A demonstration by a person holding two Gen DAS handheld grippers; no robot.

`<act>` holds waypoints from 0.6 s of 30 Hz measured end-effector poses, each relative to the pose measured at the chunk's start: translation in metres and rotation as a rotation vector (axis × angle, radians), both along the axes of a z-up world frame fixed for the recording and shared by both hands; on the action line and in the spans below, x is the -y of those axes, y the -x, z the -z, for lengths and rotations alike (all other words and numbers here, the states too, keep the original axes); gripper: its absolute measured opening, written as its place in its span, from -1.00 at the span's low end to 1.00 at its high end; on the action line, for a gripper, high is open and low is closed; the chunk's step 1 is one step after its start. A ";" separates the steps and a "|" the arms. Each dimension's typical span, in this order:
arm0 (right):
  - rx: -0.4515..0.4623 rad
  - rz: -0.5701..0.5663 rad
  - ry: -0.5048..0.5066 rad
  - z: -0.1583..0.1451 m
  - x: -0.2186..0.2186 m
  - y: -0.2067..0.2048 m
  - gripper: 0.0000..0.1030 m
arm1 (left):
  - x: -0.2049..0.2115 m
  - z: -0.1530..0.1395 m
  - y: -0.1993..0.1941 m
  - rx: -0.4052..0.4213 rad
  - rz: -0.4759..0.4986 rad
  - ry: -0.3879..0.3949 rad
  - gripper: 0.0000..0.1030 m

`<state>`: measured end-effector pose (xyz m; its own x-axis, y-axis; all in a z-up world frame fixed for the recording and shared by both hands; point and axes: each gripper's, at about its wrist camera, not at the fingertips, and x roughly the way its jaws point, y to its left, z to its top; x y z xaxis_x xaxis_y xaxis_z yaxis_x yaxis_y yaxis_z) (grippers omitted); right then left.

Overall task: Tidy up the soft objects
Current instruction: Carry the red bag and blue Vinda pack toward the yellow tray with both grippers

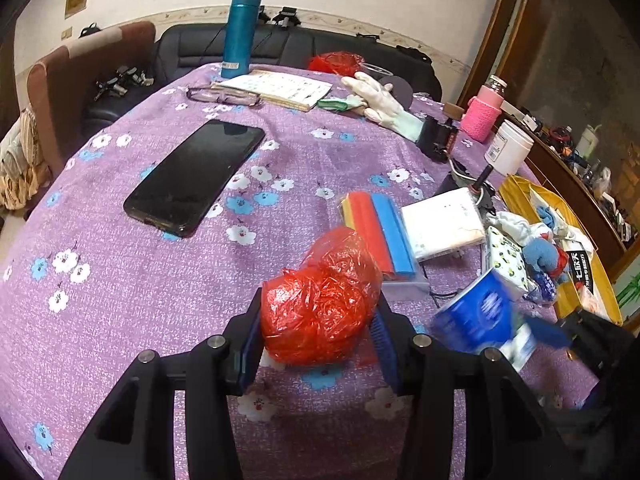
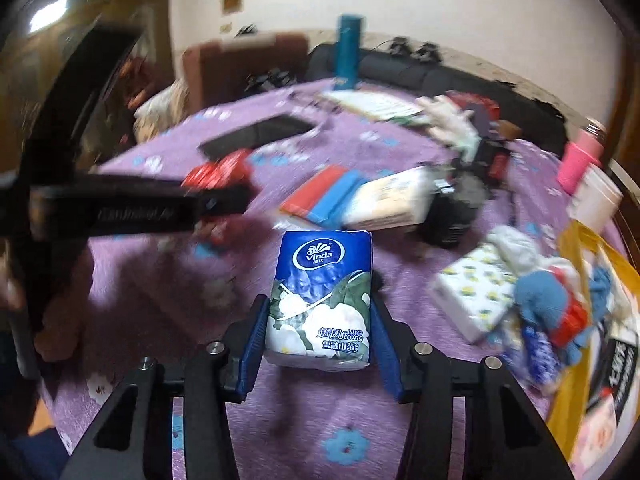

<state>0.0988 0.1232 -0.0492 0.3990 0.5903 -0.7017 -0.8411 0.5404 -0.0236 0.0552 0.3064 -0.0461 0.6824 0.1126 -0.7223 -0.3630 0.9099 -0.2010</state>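
My left gripper (image 1: 320, 310) is shut on a crumpled red plastic bag (image 1: 320, 300) just above the purple flowered tablecloth (image 1: 120, 280). In the right wrist view that red bag (image 2: 216, 174) shows blurred at the tip of the black left gripper. My right gripper (image 2: 320, 322) is shut on a blue Vinda tissue pack (image 2: 320, 296), with a blue pad against each side. In the left wrist view the same pack (image 1: 476, 320) hangs tilted and blurred at the lower right. A yellow bag (image 1: 516, 192) at the right edge holds soft items.
A blue plush toy (image 1: 540, 256) and a patterned tissue pack (image 1: 506, 256) lie beside the yellow bag. Also on the table are a phone (image 1: 192, 176), glasses (image 1: 222, 96), a booklet (image 1: 280, 88), a blue bottle (image 1: 240, 32), a white glove (image 1: 376, 96), coloured strips (image 1: 380, 232) and jars (image 1: 508, 148).
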 end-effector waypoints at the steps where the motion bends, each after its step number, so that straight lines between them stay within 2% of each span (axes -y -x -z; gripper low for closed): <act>1: 0.003 0.026 -0.047 -0.005 0.009 -0.003 0.04 | 0.002 -0.001 0.001 0.006 0.007 -0.004 -0.09; 5: 0.020 0.157 -0.139 -0.012 0.031 -0.020 0.03 | 0.009 -0.006 0.003 0.029 0.021 -0.034 -0.09; 8: -0.030 0.212 -0.198 -0.010 0.043 -0.034 0.03 | 0.015 -0.009 0.005 0.038 0.025 -0.067 -0.09; 12: 0.021 0.294 -0.229 -0.015 0.055 -0.044 0.03 | 0.027 -0.015 0.008 0.039 0.016 -0.107 -0.08; 18: 0.010 0.308 -0.255 -0.016 0.059 -0.048 0.03 | 0.061 -0.018 0.005 0.035 0.053 -0.156 -0.08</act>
